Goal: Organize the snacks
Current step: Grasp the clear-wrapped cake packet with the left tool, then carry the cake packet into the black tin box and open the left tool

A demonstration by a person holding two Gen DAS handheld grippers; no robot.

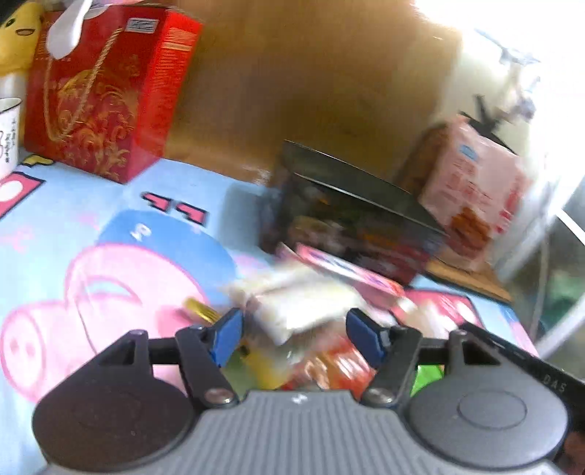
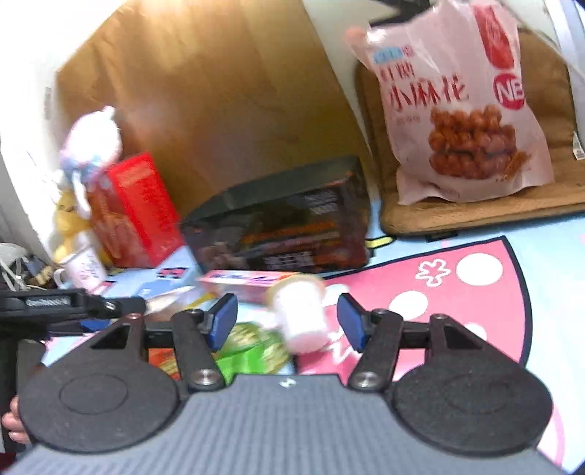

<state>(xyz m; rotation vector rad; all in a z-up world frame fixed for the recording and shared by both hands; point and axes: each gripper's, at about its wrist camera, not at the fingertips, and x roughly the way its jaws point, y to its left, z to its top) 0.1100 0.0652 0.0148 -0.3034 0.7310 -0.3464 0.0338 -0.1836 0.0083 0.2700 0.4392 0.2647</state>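
The small white cup looks light and thin-walled, easy to crush; I would take it at the stiff rim. It lies tilted on the cartoon mat, its long axis slanting toward the dark box. The right claw stands half open around it, seemingly not pressing. The left claw, also half open, holds nothing, over a soft white packet.

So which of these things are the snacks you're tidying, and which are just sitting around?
Snacks for the job:
- white wrapped packet
- white round tub
- green crinkly packet
- flat pink box
- big pink snack bag
- dark rectangular box

Just lying about:
- yellow plush toy
- white mug
- red gift bag
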